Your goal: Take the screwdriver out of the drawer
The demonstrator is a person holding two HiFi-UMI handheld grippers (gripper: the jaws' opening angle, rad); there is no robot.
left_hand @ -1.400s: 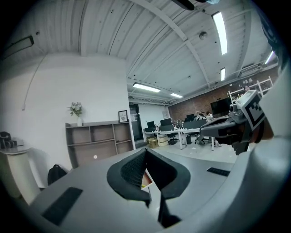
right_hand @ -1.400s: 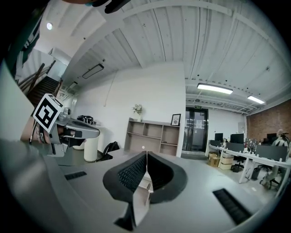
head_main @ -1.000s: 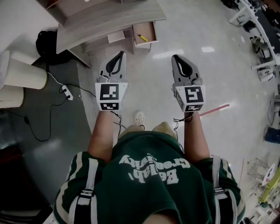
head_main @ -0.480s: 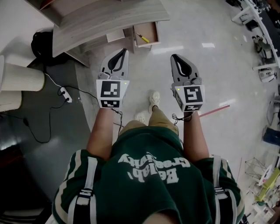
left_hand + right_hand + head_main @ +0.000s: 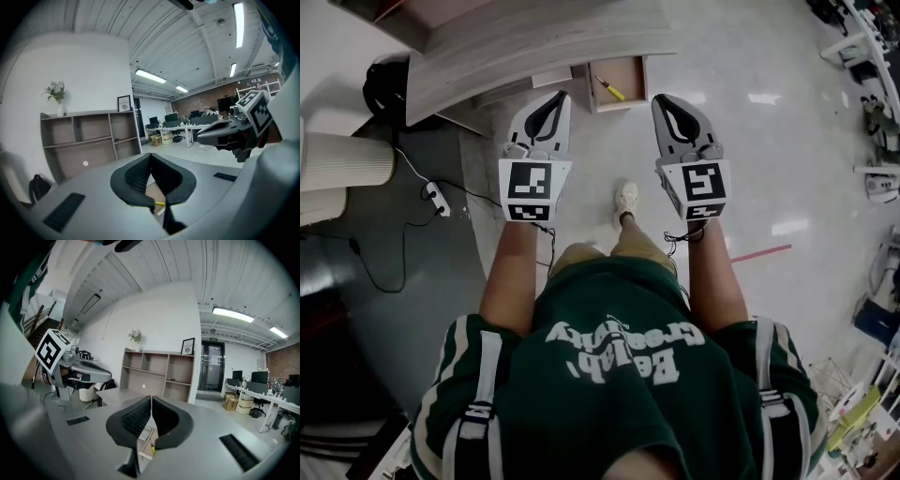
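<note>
Slim yellow screwdriver (image 5: 611, 89), boxy wooden drawer (image 5: 630, 74) — open

Both grippers out in front of us, empty

We hold our left gripper (image 5: 557, 96) and right gripper (image 5: 658, 97) side by side on outstretched bare forearms (image 5: 514, 277), pointing ahead and slightly downward, each with its jaws closed together on nothing.
</note>
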